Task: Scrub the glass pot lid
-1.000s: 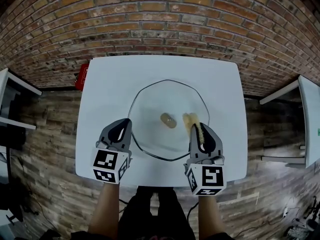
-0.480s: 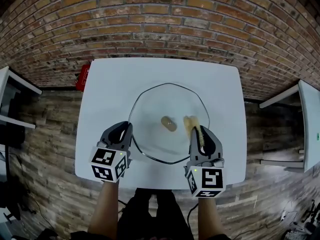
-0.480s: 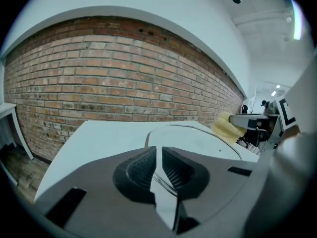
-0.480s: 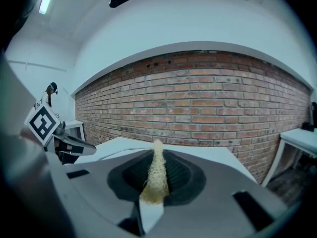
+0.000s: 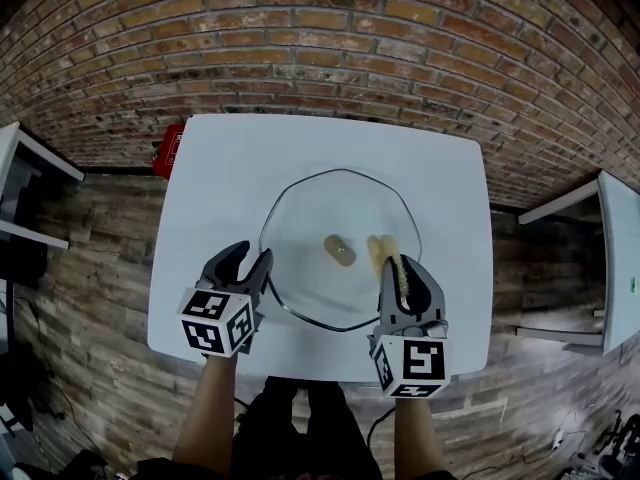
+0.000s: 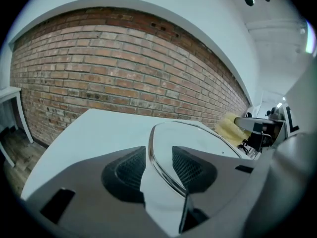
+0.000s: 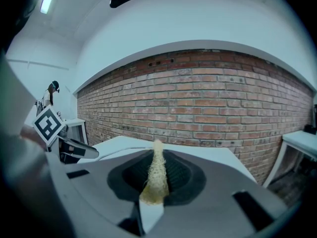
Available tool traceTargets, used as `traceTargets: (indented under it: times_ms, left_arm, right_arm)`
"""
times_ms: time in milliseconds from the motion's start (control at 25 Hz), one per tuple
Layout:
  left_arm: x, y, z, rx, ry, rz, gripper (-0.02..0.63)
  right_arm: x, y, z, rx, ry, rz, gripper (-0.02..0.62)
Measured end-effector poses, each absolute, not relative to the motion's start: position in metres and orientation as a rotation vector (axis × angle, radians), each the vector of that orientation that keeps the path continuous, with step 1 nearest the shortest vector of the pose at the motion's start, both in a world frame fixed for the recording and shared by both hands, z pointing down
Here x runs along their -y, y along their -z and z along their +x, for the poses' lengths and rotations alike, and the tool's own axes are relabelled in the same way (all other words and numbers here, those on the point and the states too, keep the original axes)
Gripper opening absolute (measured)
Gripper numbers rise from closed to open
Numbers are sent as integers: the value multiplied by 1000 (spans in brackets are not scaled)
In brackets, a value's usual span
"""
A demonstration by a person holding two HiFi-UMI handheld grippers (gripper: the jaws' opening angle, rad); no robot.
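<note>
The glass pot lid lies on the white table, with its brown knob at the middle. My left gripper stands at the lid's near-left edge. Its jaws have just been opening, and the lid's rim runs between them with neither pad pressing on it. My right gripper is shut on a yellow scrubbing sponge, which it holds over the lid's right part. In the right gripper view the sponge sticks out edge-on between the pads.
A red object sits at the table's far left corner. A brick wall stands behind the table. White furniture flanks it at the left and right. The floor is of wood planks.
My left gripper's jaws went from shut on the lid's rim to open, letting it go, and the gripper sank a little. The right gripper with the sponge stayed put.
</note>
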State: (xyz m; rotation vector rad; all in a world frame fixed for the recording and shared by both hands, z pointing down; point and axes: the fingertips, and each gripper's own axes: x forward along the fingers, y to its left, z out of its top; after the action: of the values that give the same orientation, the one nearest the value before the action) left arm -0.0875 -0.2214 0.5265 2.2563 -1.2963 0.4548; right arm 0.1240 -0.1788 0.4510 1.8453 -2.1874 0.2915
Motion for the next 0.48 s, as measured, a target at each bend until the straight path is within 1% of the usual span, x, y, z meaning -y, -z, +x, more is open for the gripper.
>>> traceTargets:
  times_ms: [480]
  left_arm:
    - [229,-552,-88,1250,-444,2166,158]
  right_arm:
    - [182,-454,126,2171,-282,1816,58]
